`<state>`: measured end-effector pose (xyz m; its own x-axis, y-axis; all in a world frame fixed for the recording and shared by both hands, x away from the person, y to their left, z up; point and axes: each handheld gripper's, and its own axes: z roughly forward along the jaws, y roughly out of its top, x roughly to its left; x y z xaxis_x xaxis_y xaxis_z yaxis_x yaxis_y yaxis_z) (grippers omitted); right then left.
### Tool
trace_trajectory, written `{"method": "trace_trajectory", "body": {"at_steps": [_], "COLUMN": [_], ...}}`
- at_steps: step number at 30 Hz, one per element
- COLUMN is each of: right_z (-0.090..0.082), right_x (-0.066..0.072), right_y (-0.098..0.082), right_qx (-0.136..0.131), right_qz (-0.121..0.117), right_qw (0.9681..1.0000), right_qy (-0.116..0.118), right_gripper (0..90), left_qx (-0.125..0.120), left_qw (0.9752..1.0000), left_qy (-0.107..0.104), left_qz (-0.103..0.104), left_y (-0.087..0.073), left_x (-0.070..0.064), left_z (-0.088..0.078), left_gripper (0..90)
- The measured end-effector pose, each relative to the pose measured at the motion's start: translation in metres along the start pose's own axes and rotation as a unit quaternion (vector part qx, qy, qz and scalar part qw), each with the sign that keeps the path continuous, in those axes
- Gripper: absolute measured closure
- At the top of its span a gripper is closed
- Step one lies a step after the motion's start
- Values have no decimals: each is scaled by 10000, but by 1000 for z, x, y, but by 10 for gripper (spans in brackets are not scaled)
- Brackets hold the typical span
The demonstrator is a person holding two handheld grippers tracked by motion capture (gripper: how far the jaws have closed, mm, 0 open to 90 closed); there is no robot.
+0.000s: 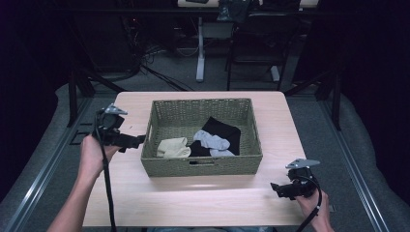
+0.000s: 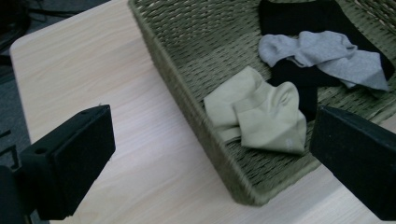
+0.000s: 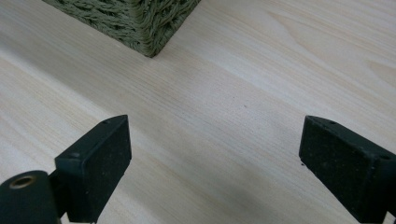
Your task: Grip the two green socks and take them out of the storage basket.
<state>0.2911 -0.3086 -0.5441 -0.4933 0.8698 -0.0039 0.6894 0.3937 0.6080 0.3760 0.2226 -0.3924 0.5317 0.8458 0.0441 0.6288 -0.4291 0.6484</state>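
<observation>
The left hand-held gripper (image 2: 212, 154) has its two black jaws wide apart and empty, framing the cream socks (image 2: 257, 114) that lie folded together just inside the near-left wall of the woven basket (image 2: 187, 60). These socks look like the thing being reached for: in the high view the left hand-held gripper (image 1: 138, 140) hangs just outside the basket's left wall, pointed at the cream socks (image 1: 173, 147), close but not touching them. Beside them in the basket, toward the middle, the grey socks (image 2: 327, 58) lie across a black garment (image 2: 303, 18), which spreads toward the far right corner; the cream pair touches the black cloth's edge but sits apart from the grey pair. The basket (image 1: 203, 166) stands in the middle of the table (image 1: 193, 198). The right hand-held gripper (image 3: 212, 172), jaws likewise spread with nothing between them, hovers low over bare wood near the basket's near-right corner (image 3: 149, 28); the high view shows it (image 1: 276, 187) at the table's near-right edge, well apart from the clothes. By my judgement the work is at its very start: everything sits in the basket, nothing is gripped or lifted out, and the first grasp on the cream socks has not yet been made.
</observation>
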Motion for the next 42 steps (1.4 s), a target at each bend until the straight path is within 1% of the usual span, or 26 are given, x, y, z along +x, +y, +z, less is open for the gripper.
{"method": "trace_trajectory", "body": {"at_steps": [1,3,4,5,7,8,9,10,11,12,13,15,16,19,20,25,26,30,31,32,34,35,36,39,42], "right_z": [0,-1,-1,-1,-1,0,0,0,0,-1,-1,0,0,0,0,0,0,0,0,-1,0,0,0,0,0], "right_x": [0,0,1,1,1,1,1,1,1,1,1,1,1,0,0,1,1,1,1,1,1,1,1,0,1], "right_y": [0,0,0,0,0,0,0,0,0,0,0,0,0,0,0,0,0,0,0,0,0,0,0,0,0], "right_qx": [-15,-56,-26,-26,-15,-28,-16,-16,-9,-4,-8,-6,0,2,5,-15,-2,-2,-2,-1,-6,-3,-3,-2,-13], "right_qz": [14,27,7,7,-16,-5,-2,-2,-5,-6,-5,-4,-1,0,-3,7,-15,-15,-15,-17,-14,-18,-18,-12,-14], "right_qw": [10000,10000,10000,10000,10000,10000,10000,10000,10000,10000,10000,10000,10000,10000,10000,10000,10000,10000,10000,10000,10000,10000,10000,10000,10000], "right_qy": [15,-1,32,32,6,33,10,10,46,25,21,56,23,28,56,45,33,34,34,30,57,43,43,42,40], "right_gripper": [87,87,88,88,88,88,88,88,88,88,88,88,89,89,89,90,90,91,91,91,92,92,92,92,93], "left_qx": [75,158,262,262,359,394,453,499,551,671,671,786,809,950,969,1141,1148,1276,1314,1403,1432,1463,1509,1579,1728], "left_qw": [9999,9996,9991,9991,9984,9981,9976,9972,9967,9955,9955,9939,9936,9916,9915,9888,9884,9863,9856,9842,9837,9831,9821,9804,9770], "left_qy": [-22,-111,-153,-153,-207,-210,-258,-317,-330,-363,-363,-441,-440,-492,-491,-598,-652,-694,-692,-717,-712,-699,-728,-763,-797], "left_qz": [108,188,282,282,394,434,452,460,487,557,557,631,661,726,722,757,753,786,806,812,817,856,857,900,958], "left_y": [9,17,25,25,33,35,38,40,43,46,46,50,51,54,54,56,56,57,57,57,57,56,56,55,53], "left_x": [-4,-8,-12,-12,-17,-19,-21,-22,-25,-28,-28,-33,-35,-38,-39,-43,-44,-47,-48,-50,-51,-52,-53,-55,-57], "left_z": [4,10,17,17,25,28,32,37,43,52,52,62,66,78,82,98,102,116,118,125,128,131,134,140,147], "left_gripper": [4,6,8,8,9,10,11,11,15,16,19,23,23,28,31,47,57,76,76,78,85,98,98,150,176]}}
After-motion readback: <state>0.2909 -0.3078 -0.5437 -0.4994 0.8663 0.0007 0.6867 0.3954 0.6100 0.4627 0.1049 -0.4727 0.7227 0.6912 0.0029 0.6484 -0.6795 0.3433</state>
